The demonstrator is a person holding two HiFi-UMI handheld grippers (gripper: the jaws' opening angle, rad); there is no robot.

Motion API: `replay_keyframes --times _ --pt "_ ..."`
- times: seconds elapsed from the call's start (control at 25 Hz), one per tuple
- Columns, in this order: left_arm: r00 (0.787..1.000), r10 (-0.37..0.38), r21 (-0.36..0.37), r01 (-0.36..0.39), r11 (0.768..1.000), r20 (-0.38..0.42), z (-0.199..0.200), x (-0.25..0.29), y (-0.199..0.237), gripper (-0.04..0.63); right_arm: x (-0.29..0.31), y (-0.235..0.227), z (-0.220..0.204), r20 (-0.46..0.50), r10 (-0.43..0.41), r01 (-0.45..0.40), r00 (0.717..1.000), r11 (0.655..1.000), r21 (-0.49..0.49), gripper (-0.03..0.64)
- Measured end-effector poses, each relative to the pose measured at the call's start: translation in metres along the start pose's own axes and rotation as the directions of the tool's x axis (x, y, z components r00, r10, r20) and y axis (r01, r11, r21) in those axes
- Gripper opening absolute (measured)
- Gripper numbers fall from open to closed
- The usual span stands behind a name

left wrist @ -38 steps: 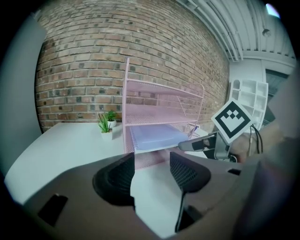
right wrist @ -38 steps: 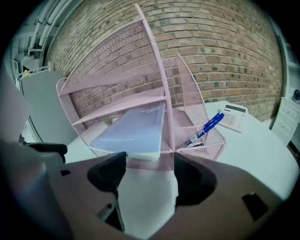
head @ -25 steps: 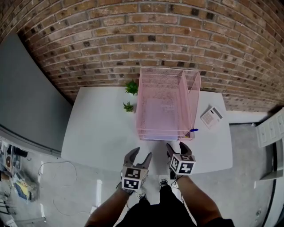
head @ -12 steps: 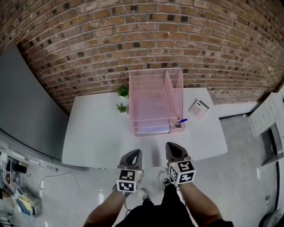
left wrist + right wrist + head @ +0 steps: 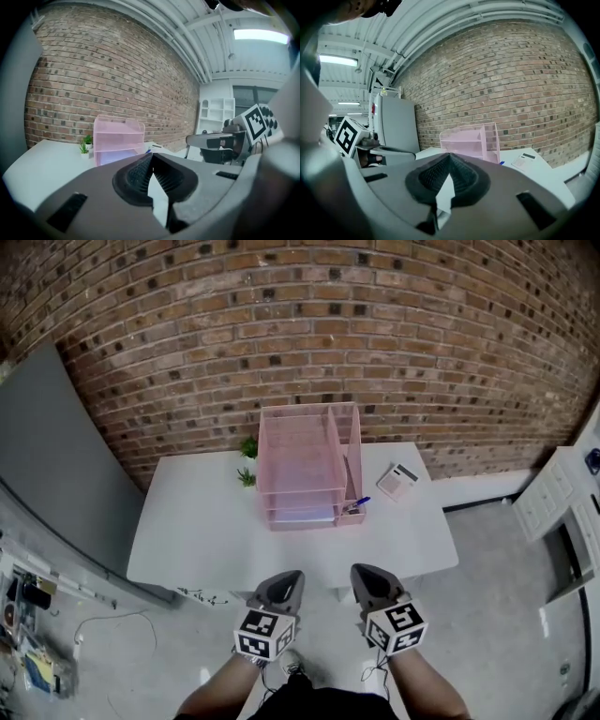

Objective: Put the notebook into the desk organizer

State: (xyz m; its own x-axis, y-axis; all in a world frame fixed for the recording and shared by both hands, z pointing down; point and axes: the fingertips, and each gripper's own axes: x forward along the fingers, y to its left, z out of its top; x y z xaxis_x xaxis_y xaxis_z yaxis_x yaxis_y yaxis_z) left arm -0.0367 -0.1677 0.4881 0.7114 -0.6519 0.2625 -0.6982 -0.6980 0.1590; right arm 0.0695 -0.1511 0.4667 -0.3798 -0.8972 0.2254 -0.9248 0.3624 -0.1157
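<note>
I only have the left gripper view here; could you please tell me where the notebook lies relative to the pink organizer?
Observer: The notebook lies flat on the table, to the right of the desk organizer in the head view, and apart from it.
Operator: Thank you. Is the right gripper holding anything?
Observer: No. The right gripper has its jaws shut with nothing between them.
Operator: And how do the grippers stand to the table?
Observer: The head view shows both, the left gripper included, short of the table's near edge, over the floor.
</note>
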Motion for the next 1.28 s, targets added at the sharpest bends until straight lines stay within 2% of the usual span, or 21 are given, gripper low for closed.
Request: replay_keyframes --times 0.12,0.36,0.56,0.92,1.28 --pt "1.0 0.0 0.02 0.0 1.0 0.004 -0.003 -0.013 -0.042 0.006 -0.039 0.003 0.002 0.017 0.041 -0.041 0.999 0.999 -0.014 0.003" --pt "0.996 0.088 0.018 -0.089 0.996 0.033 -0.02 -0.052 -0.126 0.006 -0.117 0.01 -0.02 -0.001 0.136 -0.135 0.991 0.989 -0.057 0.003" --pt "0.989 0.146 0.036 -0.147 0.989 0.023 -0.038 -0.091 -0.17 0.006 -0.157 0.033 -0.038 -0.016 0.212 -0.212 0.977 0.976 -0.052 0.003" --pt "0.978 0.209 0.031 -0.209 0.977 -0.006 -0.058 -0.143 -0.184 0.006 -0.181 0.082 -0.055 -0.02 0.293 -0.293 0.956 0.955 -0.046 0.003" --pt "0.981 0.194 0.0 -0.194 0.981 -0.009 -0.069 -0.185 -0.151 0.006 -0.171 0.131 -0.065 -0.037 0.258 -0.26 0.965 0.965 -0.028 0.003"
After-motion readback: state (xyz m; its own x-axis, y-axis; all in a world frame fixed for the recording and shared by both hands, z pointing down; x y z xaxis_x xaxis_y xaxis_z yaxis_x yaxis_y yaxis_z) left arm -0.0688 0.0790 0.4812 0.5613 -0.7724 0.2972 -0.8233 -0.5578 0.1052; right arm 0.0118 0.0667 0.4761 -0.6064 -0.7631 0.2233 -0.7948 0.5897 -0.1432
